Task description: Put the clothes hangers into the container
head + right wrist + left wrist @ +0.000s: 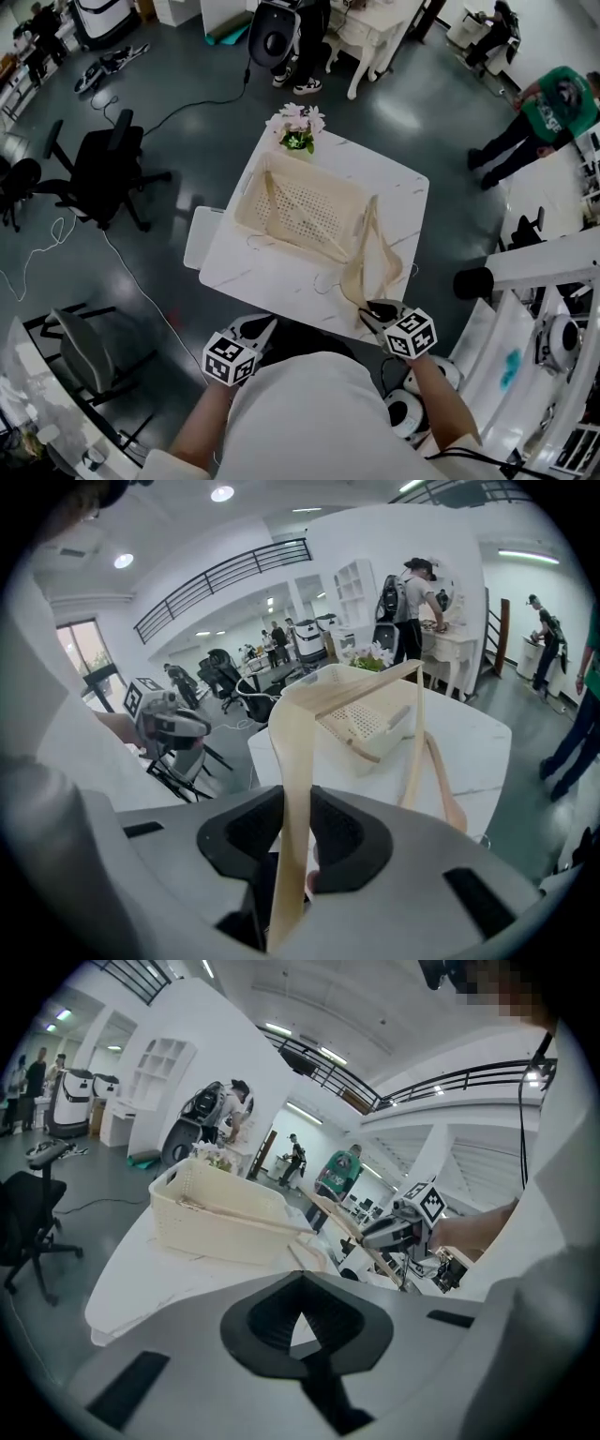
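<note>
Floor: dark grey glossy floor (169, 253), ceiling light mirrored in it.
Furniture: black office chair (98, 178) at the left; white marbled desk (262, 272) in the centre; white table (375, 33) at the top.
Walls: white, with a railed balcony (225, 578) at the upper left.
Light: round ceiling lamps (222, 493).

**Cream on White, Over Dark Grey**

The container (248, 211) is cream, its floor a perforated grid. The hangers (359, 272) are pale tan wood. The table (272, 272) is white with faint grey veining. The flowers (298, 122) are pink-white over green leaves. The floor (169, 94) is glossy dark grey.
</note>
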`<action>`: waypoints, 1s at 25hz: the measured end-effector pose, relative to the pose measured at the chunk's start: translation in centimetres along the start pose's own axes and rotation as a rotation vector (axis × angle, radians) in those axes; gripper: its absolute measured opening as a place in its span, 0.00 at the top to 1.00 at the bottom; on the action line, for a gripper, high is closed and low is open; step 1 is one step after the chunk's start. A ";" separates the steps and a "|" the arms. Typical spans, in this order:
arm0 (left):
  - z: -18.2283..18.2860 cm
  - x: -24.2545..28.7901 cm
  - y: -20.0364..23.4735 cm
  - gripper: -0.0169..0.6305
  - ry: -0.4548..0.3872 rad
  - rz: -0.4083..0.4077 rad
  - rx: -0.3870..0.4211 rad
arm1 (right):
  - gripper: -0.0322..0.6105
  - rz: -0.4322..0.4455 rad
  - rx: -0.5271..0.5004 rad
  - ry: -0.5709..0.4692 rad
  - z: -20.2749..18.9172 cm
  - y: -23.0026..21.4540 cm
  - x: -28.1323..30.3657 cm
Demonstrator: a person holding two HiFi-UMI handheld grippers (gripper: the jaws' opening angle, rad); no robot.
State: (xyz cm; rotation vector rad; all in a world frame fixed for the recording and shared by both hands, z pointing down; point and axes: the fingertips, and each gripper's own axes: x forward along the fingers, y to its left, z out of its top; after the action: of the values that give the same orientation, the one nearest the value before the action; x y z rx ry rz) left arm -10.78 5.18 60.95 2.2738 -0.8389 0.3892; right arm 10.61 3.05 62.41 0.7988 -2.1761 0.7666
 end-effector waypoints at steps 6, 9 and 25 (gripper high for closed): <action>0.9 -0.5 -0.3 0.96 -0.058 0.083 -0.060 | 0.80 0.160 -0.114 0.061 4.0 0.1 1.5; 1.0 -0.9 -0.5 0.96 -0.079 0.118 -0.080 | 0.80 0.231 -0.160 0.105 5.5 0.2 3.0; 0.9 -3.1 1.5 0.96 -0.138 0.259 -0.174 | 0.80 0.476 -0.215 0.382 13.0 -1.1 12.8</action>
State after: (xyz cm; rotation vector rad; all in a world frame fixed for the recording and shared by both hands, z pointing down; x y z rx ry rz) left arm -14.06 5.13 59.60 2.0545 -1.1961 0.2643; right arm -1.12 -10.79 64.73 0.0101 -2.0617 0.8155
